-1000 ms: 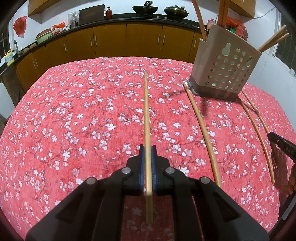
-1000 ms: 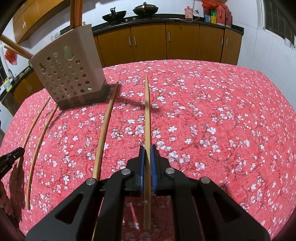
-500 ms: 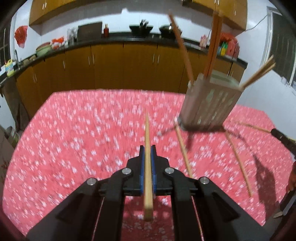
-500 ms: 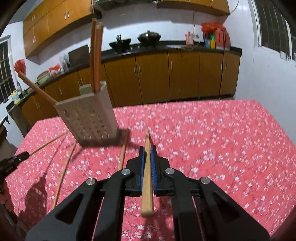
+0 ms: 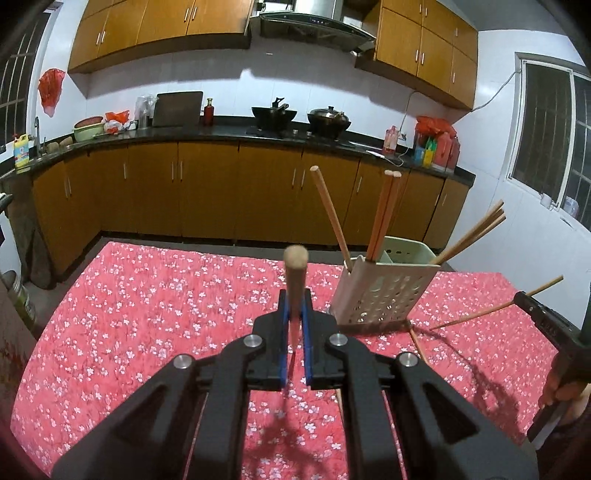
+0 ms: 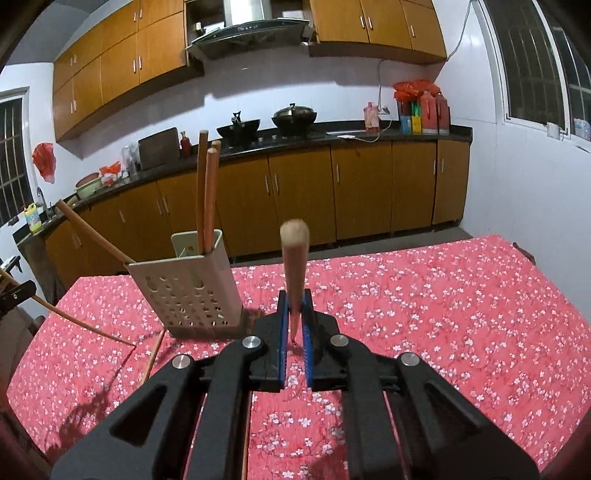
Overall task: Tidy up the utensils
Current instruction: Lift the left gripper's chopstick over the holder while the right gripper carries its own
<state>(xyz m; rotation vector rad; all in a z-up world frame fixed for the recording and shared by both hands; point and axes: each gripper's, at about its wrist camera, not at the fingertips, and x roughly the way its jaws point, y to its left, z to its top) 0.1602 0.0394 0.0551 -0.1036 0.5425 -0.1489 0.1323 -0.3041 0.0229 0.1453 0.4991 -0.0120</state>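
Pinching a chopstick (image 5: pixel 294 280) at frame centre, the left gripper (image 5: pixel 294 332) was clenched on it; the right gripper (image 6: pixel 294 328) likewise clamped its own stick (image 6: pixel 293 266), both raised off the cloth (image 5: pixel 147 314), probably to drop into the holder (image 5: pixel 384 291) at centre right

A home kitchen. Wooden cabinets (image 5: pixel 207 192) run under a dark counter (image 5: pixel 221 131) along the far wall and round the left corner, with more cabinets (image 6: pixel 122 55) hung above. Two woks (image 5: pixel 274 112) sit on the stove under a range hood (image 5: pixel 314 22). On the counter stand a cutting board (image 5: pixel 179 109), bottles (image 6: pixel 424 110) and a bowl (image 5: pixel 88 127); a tap (image 5: pixel 37 127) shows at its left end. White tiled walls, barred windows (image 5: pixel 546 125). A desk (image 5: pixel 147 295) under a red flowered cloth fills the foreground
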